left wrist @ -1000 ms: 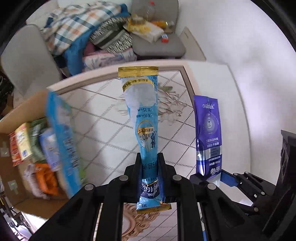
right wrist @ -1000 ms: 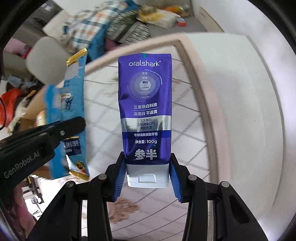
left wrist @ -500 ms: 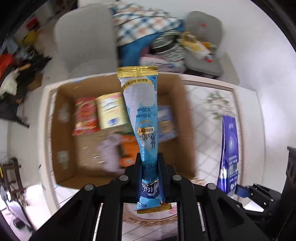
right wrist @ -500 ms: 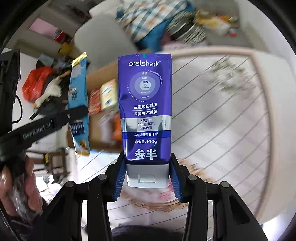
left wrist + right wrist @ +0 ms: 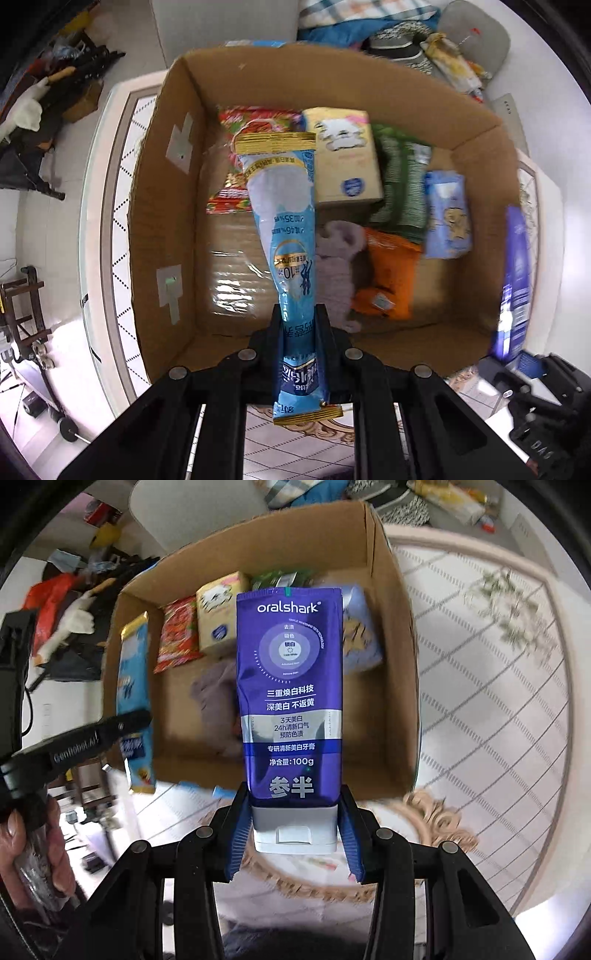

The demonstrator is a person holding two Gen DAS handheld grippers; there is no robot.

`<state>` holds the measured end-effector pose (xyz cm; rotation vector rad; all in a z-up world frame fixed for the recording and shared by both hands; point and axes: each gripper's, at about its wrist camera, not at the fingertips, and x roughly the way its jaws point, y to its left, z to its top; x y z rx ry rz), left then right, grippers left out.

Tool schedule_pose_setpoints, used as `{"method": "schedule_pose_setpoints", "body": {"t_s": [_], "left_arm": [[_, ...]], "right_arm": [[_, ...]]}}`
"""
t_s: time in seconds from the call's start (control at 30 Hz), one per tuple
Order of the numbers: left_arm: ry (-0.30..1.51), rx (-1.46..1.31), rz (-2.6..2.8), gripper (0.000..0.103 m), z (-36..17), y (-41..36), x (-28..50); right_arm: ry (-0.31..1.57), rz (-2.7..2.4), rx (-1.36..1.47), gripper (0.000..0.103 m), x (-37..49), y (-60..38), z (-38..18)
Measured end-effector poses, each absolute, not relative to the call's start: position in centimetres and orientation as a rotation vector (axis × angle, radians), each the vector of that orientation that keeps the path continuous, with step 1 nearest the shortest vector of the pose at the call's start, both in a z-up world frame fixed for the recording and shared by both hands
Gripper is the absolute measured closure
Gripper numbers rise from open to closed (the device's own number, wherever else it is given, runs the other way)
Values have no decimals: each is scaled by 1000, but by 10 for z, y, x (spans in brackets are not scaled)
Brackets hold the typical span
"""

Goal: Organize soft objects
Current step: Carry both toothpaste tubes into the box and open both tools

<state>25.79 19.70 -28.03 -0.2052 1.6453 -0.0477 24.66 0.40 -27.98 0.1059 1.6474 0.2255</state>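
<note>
My left gripper [image 5: 299, 325] is shut on a long light-blue sachet [image 5: 284, 221] with gold ends, held over the near edge of an open cardboard box [image 5: 162, 206]. My right gripper [image 5: 295, 805] is shut on a purple oralshark toothpaste tube [image 5: 290, 686], cap end between the pads, also above the box [image 5: 391, 602]. The tube shows at the right edge of the left wrist view [image 5: 515, 280]; the sachet shows at the left of the right wrist view [image 5: 133, 701].
The box holds a red snack pack [image 5: 243, 122], a yellow tissue pack [image 5: 343, 155], a green pack [image 5: 402, 184], a blue tissue pack [image 5: 447, 218], an orange pack [image 5: 388, 277] and a grey cloth [image 5: 336, 266]. It stands on a patterned table [image 5: 498, 701]. Chairs with clothes stand behind.
Both grippers have swung left from the table top to above the cardboard box, still holding the sachet and the tube. The box now fills both views.
</note>
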Motion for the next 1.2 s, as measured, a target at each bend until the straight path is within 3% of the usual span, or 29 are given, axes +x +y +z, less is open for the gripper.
{"method": "schedule_pose_setpoints", "body": {"t_s": [0.4,0.57,0.63,0.77,1.13,1.2], "left_arm": [[1711,-164,29,86,-328,206,279],[1712,-190,25,72,-329,206,277],[1688,-175,28,65,-322,203,275],[1626,-159,41,49,-300,199,269],[1421,-151,74,41,-223,192,237],[1400,-132,90,26,-218,188,233]], "right_arm": [[1635,172,-13,57,274,30,-332],[1697,191,-9,54,269,28,-357],[1681,190,33,42,266,21,-354],[1604,174,72,40,263,7,-328],[1446,90,3,40,259,1,-268],[1442,89,0,40,258,2,-262]]}}
